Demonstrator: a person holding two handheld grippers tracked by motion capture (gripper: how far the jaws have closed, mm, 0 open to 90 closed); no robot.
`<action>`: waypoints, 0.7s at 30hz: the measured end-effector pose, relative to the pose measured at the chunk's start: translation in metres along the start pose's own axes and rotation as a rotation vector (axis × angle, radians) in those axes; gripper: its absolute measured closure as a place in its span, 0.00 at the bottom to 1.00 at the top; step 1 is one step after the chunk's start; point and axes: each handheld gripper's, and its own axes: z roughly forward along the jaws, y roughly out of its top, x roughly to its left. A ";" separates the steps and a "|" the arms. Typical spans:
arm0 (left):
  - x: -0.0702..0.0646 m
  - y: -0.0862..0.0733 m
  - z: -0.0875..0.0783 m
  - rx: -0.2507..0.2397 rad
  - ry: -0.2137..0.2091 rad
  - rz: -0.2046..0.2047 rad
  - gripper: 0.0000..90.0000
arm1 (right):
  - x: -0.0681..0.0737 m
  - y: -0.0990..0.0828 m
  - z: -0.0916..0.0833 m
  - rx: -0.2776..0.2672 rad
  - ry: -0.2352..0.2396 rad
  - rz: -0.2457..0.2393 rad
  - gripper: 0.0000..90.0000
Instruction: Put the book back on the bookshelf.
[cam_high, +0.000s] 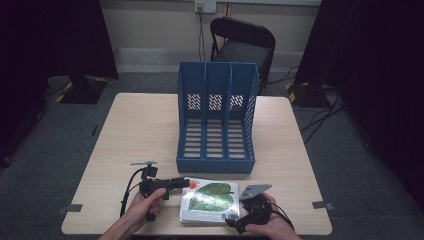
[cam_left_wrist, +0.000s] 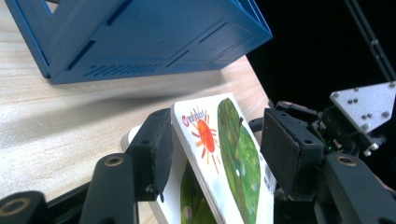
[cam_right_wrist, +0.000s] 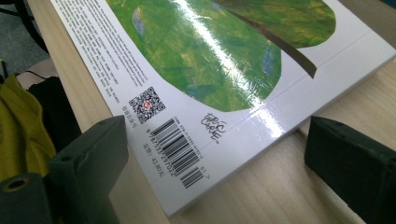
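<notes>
From the high view, a blue three-slot file holder stands mid-table, and a white picture book with a green leaf cover lies flat near the front edge, just in front of it. The left gripper reaches the book's left corner; the right gripper sits at its near right corner. In the left gripper view, the jaws straddle the book's lifted corner, spread apart, one pad against its underside. In the right gripper view, the jaws stand wide open around the barcode corner, not touching it.
</notes>
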 end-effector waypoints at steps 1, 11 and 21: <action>-0.001 0.000 0.000 0.009 -0.002 0.000 0.49 | 0.000 0.000 0.000 0.000 0.000 0.002 0.06; -0.012 -0.008 0.014 0.177 0.024 0.104 0.55 | 0.000 0.004 0.003 -0.009 0.010 0.025 0.06; -0.014 -0.012 0.022 0.272 0.000 0.167 0.52 | 0.004 0.013 0.013 -0.029 0.018 0.026 0.07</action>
